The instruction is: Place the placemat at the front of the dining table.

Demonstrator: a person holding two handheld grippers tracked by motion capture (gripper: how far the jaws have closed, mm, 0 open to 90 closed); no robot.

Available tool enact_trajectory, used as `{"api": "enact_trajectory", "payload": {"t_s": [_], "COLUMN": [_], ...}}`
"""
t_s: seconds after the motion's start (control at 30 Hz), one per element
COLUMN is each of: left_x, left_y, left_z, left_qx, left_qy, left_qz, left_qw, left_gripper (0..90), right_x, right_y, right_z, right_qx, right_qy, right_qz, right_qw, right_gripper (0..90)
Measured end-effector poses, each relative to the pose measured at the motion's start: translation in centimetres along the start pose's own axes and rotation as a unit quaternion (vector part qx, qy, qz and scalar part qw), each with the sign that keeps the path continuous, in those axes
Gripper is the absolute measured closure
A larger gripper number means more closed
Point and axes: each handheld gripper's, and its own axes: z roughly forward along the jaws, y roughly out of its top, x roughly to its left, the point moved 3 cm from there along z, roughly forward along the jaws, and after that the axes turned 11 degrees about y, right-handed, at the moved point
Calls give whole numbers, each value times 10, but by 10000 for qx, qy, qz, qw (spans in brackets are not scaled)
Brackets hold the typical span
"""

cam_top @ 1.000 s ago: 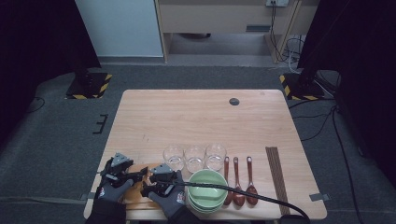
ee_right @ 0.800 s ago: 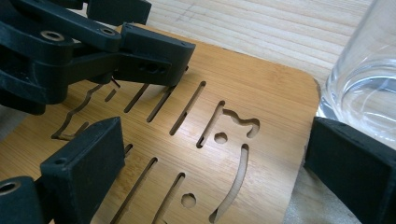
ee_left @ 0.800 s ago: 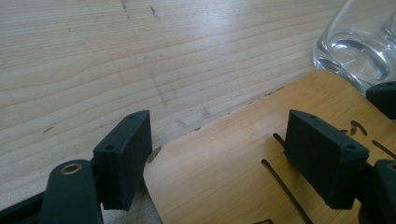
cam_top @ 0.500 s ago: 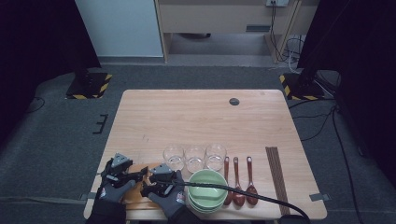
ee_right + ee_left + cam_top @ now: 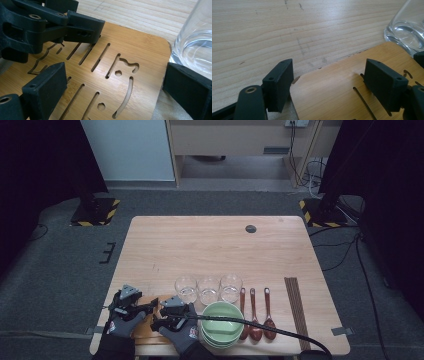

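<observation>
A bamboo board (image 5: 146,324) with cut-out slots lies flat at the table's front left corner. My left gripper (image 5: 142,306) stands open over its rounded corner, one jaw off the board's edge and one above the board (image 5: 329,95). My right gripper (image 5: 162,315) is open as well, its jaws spread wide above the slotted board (image 5: 130,50), close to the left gripper's jaws (image 5: 82,27). Nothing is held between either pair of jaws. A clear glass (image 5: 197,45) stands just past the board's far corner, also seen as the glass (image 5: 409,27) at the upper right.
Three empty glasses (image 5: 208,289) stand in a row right of the board. A stack of green bowls (image 5: 222,322) sits at the front edge, with three dark spoons (image 5: 255,312) and chopsticks (image 5: 296,307) farther right. The bare table top (image 5: 215,250) stretches behind.
</observation>
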Motion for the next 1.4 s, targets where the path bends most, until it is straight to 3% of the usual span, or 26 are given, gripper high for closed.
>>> {"api": "enact_trajectory", "payload": {"t_s": [0.2,0.8,1.4], "left_x": [-2,-2,-2], "left_y": [0,0,7], "left_z": [0,-1,-23], "left_qx": [8,10,-125], "left_qy": [162,121,120], "left_qz": [-105,-133,-215], "left_qw": [9998,9998,9996], "left_gripper": [212,239,240], "right_x": [0,0,11], "right_y": [0,1,10], "right_z": [1,0,-16], "right_qx": [-14,-20,-103], "right_qy": [-23,-10,49], "right_qz": [19,36,-102], "right_qw": [10000,10000,9999], "right_gripper": [55,61,62]}}
